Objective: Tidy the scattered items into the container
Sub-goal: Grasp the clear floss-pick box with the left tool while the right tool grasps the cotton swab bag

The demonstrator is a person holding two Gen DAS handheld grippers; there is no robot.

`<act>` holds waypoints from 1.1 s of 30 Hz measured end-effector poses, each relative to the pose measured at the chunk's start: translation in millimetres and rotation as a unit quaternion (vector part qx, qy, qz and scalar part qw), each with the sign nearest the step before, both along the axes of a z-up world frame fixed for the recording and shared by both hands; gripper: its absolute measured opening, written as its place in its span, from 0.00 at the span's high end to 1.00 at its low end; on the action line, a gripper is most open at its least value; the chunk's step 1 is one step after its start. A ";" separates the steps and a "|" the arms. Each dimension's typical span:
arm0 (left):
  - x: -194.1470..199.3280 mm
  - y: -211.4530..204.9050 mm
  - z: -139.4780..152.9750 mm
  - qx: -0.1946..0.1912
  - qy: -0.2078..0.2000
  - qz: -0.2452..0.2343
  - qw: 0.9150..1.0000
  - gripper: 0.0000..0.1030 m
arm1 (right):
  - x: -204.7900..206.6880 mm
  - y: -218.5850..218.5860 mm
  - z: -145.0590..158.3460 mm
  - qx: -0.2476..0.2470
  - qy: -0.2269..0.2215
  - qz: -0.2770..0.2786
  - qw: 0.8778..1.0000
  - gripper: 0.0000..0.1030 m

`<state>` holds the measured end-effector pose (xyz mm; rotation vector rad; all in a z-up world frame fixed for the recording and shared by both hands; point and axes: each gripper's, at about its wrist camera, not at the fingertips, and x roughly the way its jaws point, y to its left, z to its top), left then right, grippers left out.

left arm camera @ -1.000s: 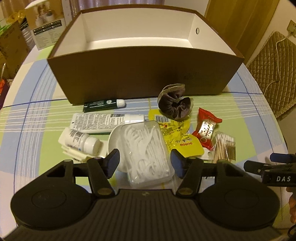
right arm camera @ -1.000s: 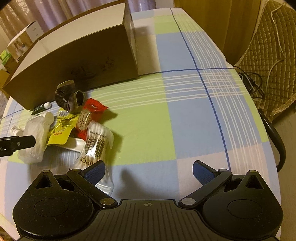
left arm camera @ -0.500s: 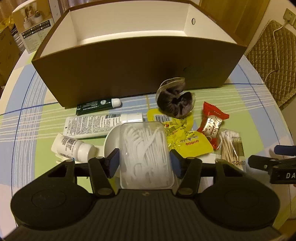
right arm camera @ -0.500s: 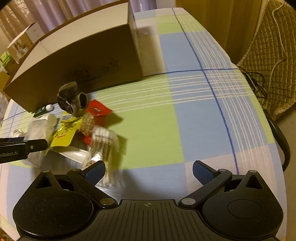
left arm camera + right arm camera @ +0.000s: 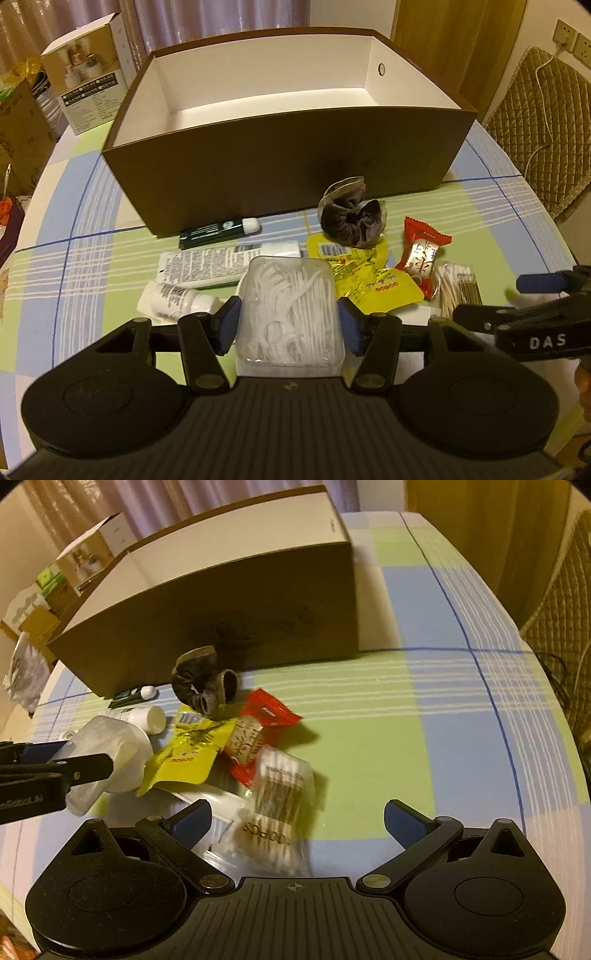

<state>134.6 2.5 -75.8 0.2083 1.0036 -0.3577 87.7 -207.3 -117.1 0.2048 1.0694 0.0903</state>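
Holding floss box [image 5: 290, 314] between pads, left gripper [image 5: 290, 325] pinches it clear of pile, presumably for lift into container [image 5: 266, 162] just behind. Container open-topped, looks empty, though near wall hides part of floor. Tubes [image 5: 221, 258], scrunchie [image 5: 351, 218], yellow packets [image 5: 365, 273], red candy [image 5: 423, 254] lie scattered on worktop [image 5: 88, 236] beside it. Right gripper [image 5: 297, 823] spread wide, empty, over swab pack [image 5: 282, 797], likely next pick. Swab pack motion-blurred; white item under packets hard to identify.

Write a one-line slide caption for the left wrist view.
Left tongs grip a clear floss-pick box before the open brown container, other toiletries and snacks scattered on the checked tablecloth.
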 end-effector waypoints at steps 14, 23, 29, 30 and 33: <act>-22.7 23.0 19.0 0.001 -0.031 0.013 0.999 0.50 | 7.4 19.9 -13.1 -0.007 0.009 0.035 0.999 0.22; -58.2 47.4 2.9 0.018 -0.006 0.016 1.000 0.50 | 5.0 22.6 -17.1 -0.030 0.012 0.065 0.997 0.60; -65.0 57.5 -21.3 0.018 0.025 0.031 0.999 0.50 | -6.4 14.2 -11.1 -0.037 0.027 0.076 0.996 0.59; -64.6 57.5 -24.4 0.019 0.025 0.033 0.999 0.50 | -8.6 12.5 -10.6 -0.030 0.030 0.076 0.996 0.59; -63.1 55.9 -32.1 0.022 0.027 0.031 0.999 0.50 | -13.0 7.8 -8.2 -0.019 0.027 0.060 0.998 0.25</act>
